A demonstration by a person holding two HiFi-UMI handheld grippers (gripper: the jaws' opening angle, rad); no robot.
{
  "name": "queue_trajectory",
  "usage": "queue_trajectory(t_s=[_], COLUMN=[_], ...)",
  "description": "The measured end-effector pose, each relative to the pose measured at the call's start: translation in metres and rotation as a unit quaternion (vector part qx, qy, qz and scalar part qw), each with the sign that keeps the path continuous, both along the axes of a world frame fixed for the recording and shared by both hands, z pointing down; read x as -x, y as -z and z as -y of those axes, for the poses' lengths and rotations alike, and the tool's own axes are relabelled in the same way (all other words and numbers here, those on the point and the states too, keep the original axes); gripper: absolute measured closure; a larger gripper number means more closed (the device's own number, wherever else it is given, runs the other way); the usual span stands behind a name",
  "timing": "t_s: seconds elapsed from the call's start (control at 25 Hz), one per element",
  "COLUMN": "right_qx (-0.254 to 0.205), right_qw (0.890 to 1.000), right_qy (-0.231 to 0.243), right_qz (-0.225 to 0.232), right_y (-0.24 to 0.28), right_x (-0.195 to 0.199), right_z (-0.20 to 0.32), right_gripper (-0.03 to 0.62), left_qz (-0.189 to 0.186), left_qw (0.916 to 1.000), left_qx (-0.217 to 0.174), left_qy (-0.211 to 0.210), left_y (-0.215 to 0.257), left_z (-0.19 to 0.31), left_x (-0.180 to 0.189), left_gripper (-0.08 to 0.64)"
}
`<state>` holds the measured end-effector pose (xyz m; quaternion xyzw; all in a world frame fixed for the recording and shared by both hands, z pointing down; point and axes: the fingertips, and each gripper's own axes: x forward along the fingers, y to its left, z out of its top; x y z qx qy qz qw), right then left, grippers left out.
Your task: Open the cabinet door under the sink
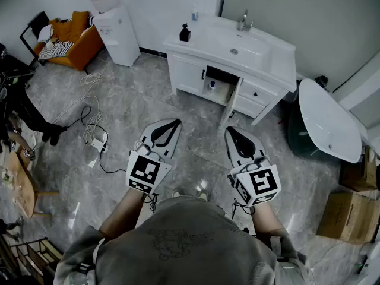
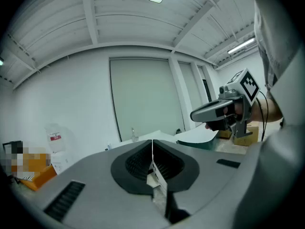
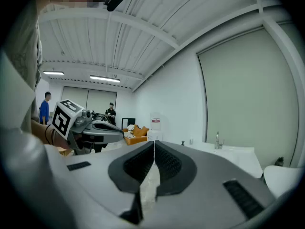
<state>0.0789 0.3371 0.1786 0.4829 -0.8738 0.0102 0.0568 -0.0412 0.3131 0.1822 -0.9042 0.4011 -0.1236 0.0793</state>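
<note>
The white sink cabinet [image 1: 190, 70] stands across the floor ahead of me, with a basin and faucet [image 1: 243, 21] on top. One door [image 1: 230, 103] under the sink is swung outward, and the dark opening [image 1: 221, 76] behind it shows small items inside. My left gripper [image 1: 174, 123] and right gripper [image 1: 229, 132] are held side by side above the floor, well short of the cabinet. Both are shut with nothing between the jaws, as the left gripper view [image 2: 152, 149] and right gripper view [image 3: 154, 149] show.
A water dispenser [image 1: 116, 31] and an orange sofa [image 1: 71, 40] are at the back left. Cables and a power strip [image 1: 96, 139] lie on the floor to the left. A white tub [image 1: 329, 123] and cardboard boxes [image 1: 350, 215] stand at the right. People stand far off [image 3: 44, 108].
</note>
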Motion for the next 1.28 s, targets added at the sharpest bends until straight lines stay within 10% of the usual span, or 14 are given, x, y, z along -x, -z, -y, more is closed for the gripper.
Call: queue_trajectory(t_s=[1.28], right_qx=[-0.009], right_qw=[0.998], right_qy=[0.042], right_qz=[0.041], right_y=[-0.012], right_x=[-0.082], right_z=[0.020], right_gripper=[0.561], left_qz=[-0.001], left_qw=[0.9999], left_qx=[0.003], left_qy=[0.014], left_y=[-0.014], left_z=[0.017], left_x=[-0.091], left_gripper=[0.541])
